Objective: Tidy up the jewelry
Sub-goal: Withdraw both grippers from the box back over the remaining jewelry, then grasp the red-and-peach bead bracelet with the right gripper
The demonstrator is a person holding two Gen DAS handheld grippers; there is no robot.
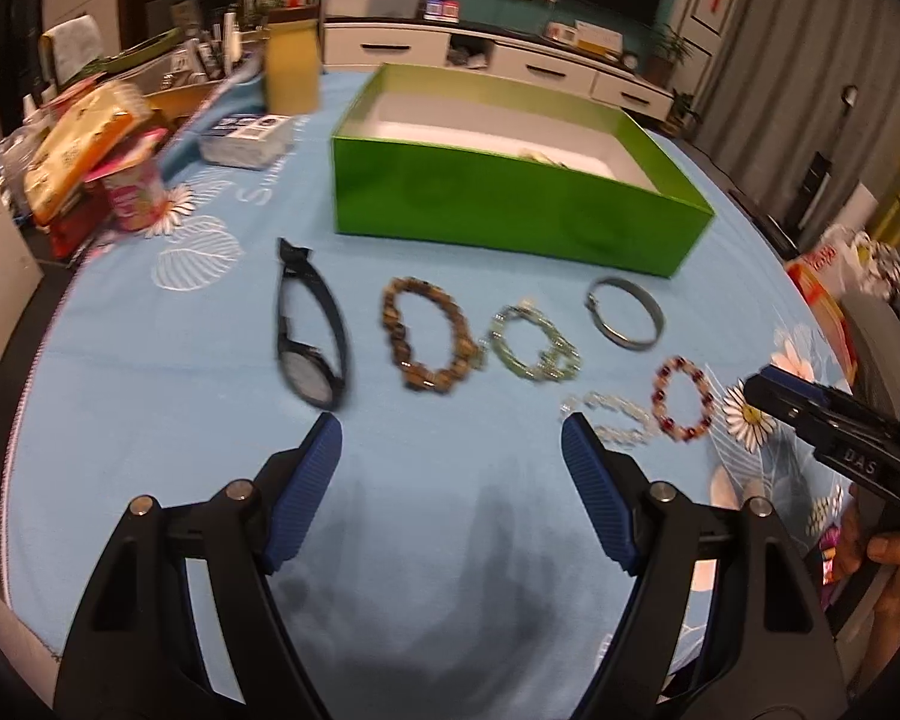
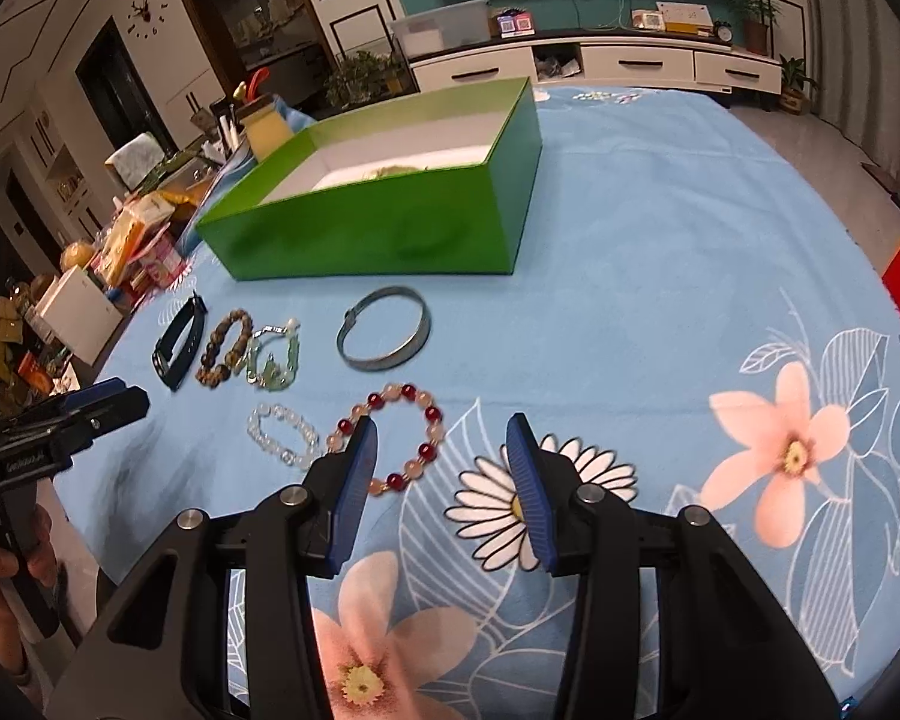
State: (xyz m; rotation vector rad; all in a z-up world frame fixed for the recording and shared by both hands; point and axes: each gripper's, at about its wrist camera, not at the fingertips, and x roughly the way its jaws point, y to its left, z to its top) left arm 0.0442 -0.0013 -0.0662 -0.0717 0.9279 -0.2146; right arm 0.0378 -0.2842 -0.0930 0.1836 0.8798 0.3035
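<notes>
My left gripper (image 1: 450,438) hangs with its blue pads spread wide and nothing between them, above the bench (image 1: 150,420) with its light blue flowered cloth, just short of the row of jewelry. My right gripper (image 2: 441,450) is about half spread, also empty; its left pad sits in front of the edge of the red and pale pink beaded bracelet (image 2: 399,441), and I cannot tell if it touches.

That bracelet looks light and floppy, strung round beads that would roll under the pads, so I would pinch across one side of the loop, not a single bead. The clear crystal beaded bracelet (image 2: 282,435) just beside it should behave the same, and looks more slippery. The grey metal bangle (image 2: 384,330) is stiff and smooth; I would grip across its band. The brown stone bracelet (image 1: 429,333) and the pale green beaded bracelet (image 1: 534,348) lie touching, so lifting one may drag the other. The black wristwatch (image 1: 312,336) is best taken by its strap. The open green cardboard box (image 1: 510,210) stands behind the row, something pale already inside.
</notes>
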